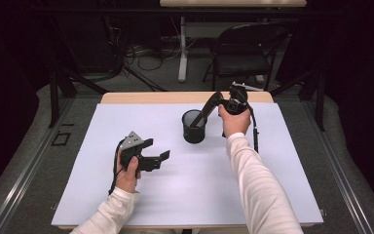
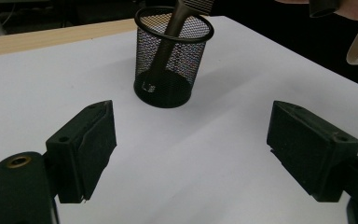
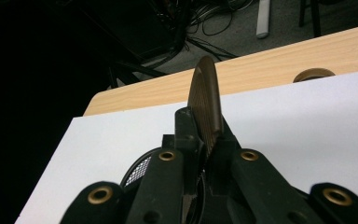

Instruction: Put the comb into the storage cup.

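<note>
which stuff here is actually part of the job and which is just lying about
In the job:
- comb, clamped in the right gripper, handle end down in the cup
- black mesh cup on the white sheet

Not in use:
- left gripper, jaws open, nothing between them
- folding chair behind the table
- cables on the floor

No lettering, label, brand, number or sign is showing legibly anywhere in these views.
</note>
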Tool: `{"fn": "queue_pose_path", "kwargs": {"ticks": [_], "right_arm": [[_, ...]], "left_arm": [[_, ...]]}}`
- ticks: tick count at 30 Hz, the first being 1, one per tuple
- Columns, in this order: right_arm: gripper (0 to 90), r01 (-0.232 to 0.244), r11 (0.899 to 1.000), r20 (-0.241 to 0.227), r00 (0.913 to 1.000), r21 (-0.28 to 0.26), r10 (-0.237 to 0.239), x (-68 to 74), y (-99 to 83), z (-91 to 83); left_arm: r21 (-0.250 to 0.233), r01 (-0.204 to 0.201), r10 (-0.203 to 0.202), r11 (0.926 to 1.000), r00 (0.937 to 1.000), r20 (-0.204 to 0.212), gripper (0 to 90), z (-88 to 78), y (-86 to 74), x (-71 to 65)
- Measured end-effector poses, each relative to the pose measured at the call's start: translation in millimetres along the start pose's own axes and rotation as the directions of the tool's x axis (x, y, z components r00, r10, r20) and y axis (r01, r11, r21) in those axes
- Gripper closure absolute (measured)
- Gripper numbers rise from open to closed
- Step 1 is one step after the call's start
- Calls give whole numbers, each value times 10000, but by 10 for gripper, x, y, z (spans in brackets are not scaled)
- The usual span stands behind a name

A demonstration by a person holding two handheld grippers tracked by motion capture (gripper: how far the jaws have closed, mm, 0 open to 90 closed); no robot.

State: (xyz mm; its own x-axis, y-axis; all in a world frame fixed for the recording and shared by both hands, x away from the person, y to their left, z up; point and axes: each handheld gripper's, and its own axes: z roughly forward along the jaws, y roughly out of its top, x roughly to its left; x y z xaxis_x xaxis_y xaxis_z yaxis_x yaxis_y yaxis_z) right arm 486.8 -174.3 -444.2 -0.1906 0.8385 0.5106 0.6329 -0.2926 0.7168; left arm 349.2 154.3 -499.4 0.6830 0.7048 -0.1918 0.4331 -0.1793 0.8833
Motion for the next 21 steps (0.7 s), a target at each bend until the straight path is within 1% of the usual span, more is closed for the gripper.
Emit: {"fn": "queue_pose_path", "kwargs": {"ticks": [7, 21], "right_arm": [[849, 67, 10000, 50, 10000, 20, -67, -5, 0, 5], [835, 121, 9999, 61, 9999, -1, -121, -20, -12, -4]], "left_arm": [[-26, 67, -67, 10000, 9999, -78, 160, -12, -9, 16], [-19, 39, -39, 10000, 10000, -60, 160, -8, -10, 14]]}}
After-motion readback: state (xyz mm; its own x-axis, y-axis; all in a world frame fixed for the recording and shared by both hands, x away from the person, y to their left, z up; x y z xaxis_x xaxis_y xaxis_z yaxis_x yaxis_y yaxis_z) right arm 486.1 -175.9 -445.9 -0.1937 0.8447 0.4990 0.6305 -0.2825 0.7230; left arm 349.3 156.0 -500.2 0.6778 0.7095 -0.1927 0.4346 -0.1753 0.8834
